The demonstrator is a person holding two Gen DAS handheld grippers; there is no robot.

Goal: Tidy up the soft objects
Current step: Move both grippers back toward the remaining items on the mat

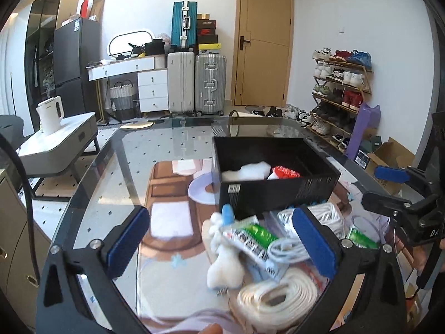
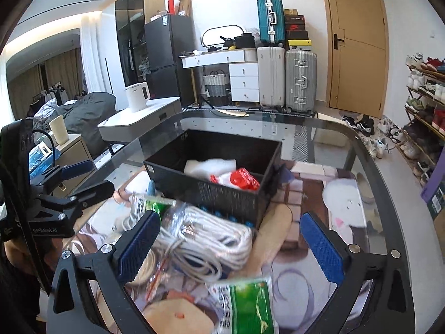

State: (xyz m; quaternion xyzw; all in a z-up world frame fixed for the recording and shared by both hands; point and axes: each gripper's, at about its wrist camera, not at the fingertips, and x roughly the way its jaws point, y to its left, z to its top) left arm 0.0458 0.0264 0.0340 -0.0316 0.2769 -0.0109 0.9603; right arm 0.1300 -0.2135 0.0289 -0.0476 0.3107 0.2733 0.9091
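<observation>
1. We see a brown door (image 1: pixel 264 39) shut in the white wall.
2. We see a blue suitcase (image 1: pixel 183 23) on top of a white suitcase (image 1: pixel 180 82), with a silver suitcase (image 1: pixel 210 83) just beside it.
3. We see a shoe rack (image 1: pixel 340 89) full of shoes by the right wall.
4. We see a white kettle (image 1: pixel 51 114) on a low side table (image 1: pixel 59 142).
5. We see a black fridge (image 2: pixel 169 47) near white drawers (image 2: pixel 244 82).

Left wrist: close above the glass table (image 1: pixel 111 153), facing the door (image 1: pixel 264 41).
Right wrist: likewise, further right.
Shared: black box (image 1: pixel 278 192), suitcases (image 1: pixel 210 83).
</observation>
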